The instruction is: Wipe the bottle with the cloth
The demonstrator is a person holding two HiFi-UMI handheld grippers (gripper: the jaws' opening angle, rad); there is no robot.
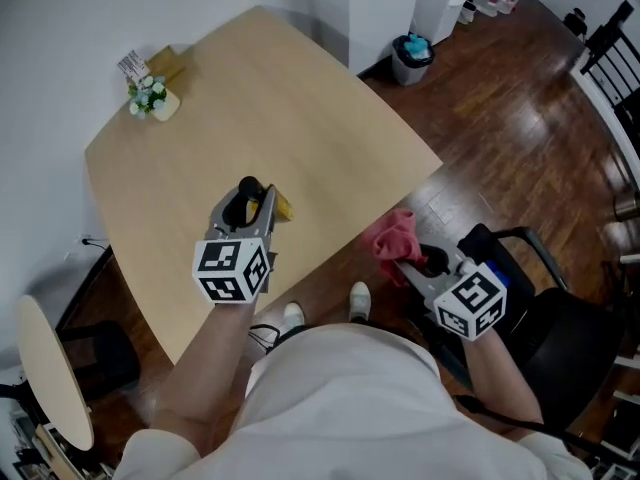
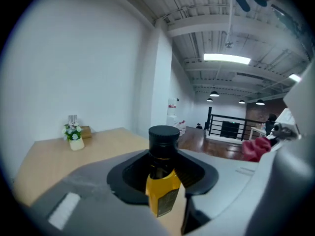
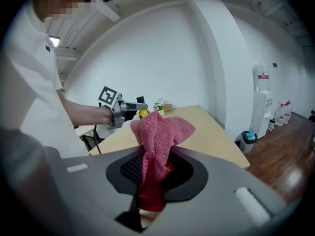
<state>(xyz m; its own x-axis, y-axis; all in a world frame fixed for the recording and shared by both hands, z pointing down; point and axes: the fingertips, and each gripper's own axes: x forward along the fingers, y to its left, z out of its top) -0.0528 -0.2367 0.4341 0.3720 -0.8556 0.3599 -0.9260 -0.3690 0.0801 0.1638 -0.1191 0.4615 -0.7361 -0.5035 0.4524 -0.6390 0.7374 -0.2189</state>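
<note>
A pale wooden tabletop (image 1: 250,98) with rounded corners stands against a plain white wall (image 1: 60,28). In its far corner sit a small pot of white flowers (image 1: 152,99) and a wooden box (image 1: 172,63) just behind it. The floor (image 1: 500,118) is dark, glossy wood planking. A grey waste bin (image 1: 411,59) with a teal liner stands near a white column (image 3: 221,58), with a water dispenser (image 3: 262,102) beyond. A black chair (image 1: 550,338) stands at the right and a round side table (image 1: 55,368) at the lower left. Overhead, a strip light (image 2: 226,58) glows on the exposed white ceiling, and a black railing (image 2: 231,127) crosses the far end.
</note>
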